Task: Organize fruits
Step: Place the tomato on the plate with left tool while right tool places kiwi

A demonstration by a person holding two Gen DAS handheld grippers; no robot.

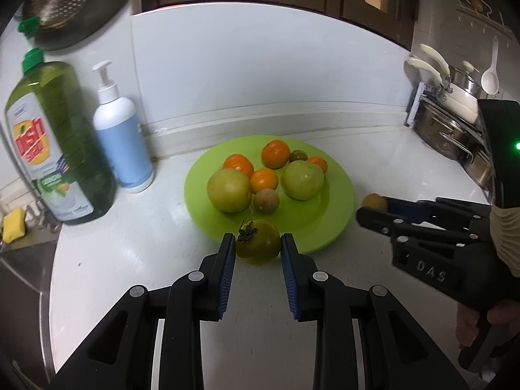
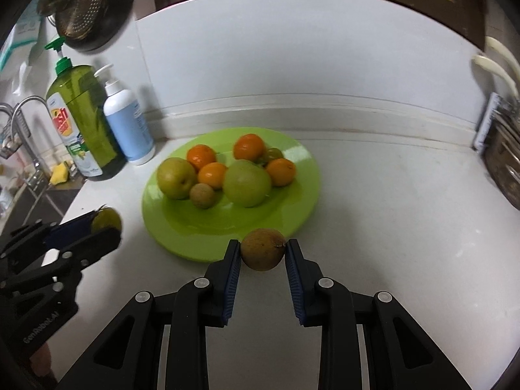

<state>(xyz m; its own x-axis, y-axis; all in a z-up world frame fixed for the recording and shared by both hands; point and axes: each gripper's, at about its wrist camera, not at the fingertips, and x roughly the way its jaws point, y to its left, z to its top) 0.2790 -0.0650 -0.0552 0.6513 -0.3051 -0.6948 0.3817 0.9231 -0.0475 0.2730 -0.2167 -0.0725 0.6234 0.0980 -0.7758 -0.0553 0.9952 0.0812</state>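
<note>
A green plate [image 1: 331, 214] on the white counter holds two green apples [image 1: 229, 190], several oranges [image 1: 266, 179], a small brown fruit [image 1: 266, 201] and a small green tomato [image 1: 298, 155]. My left gripper [image 1: 258, 247] is shut on a green tomato [image 1: 259, 243] with a dried stem, at the plate's near edge. My right gripper [image 2: 263, 253] is shut on a brown round fruit [image 2: 262, 249], held at the plate's [image 2: 182, 227] near right edge. The right gripper also shows in the left wrist view [image 1: 373, 206], to the right of the plate.
A green dish-soap bottle [image 1: 55, 143] and a white-and-blue pump bottle [image 1: 122, 136] stand left of the plate by the wall. A sink with a yellow sponge [image 1: 13, 227] is at far left. Stacked pots [image 1: 455, 130] stand at the right.
</note>
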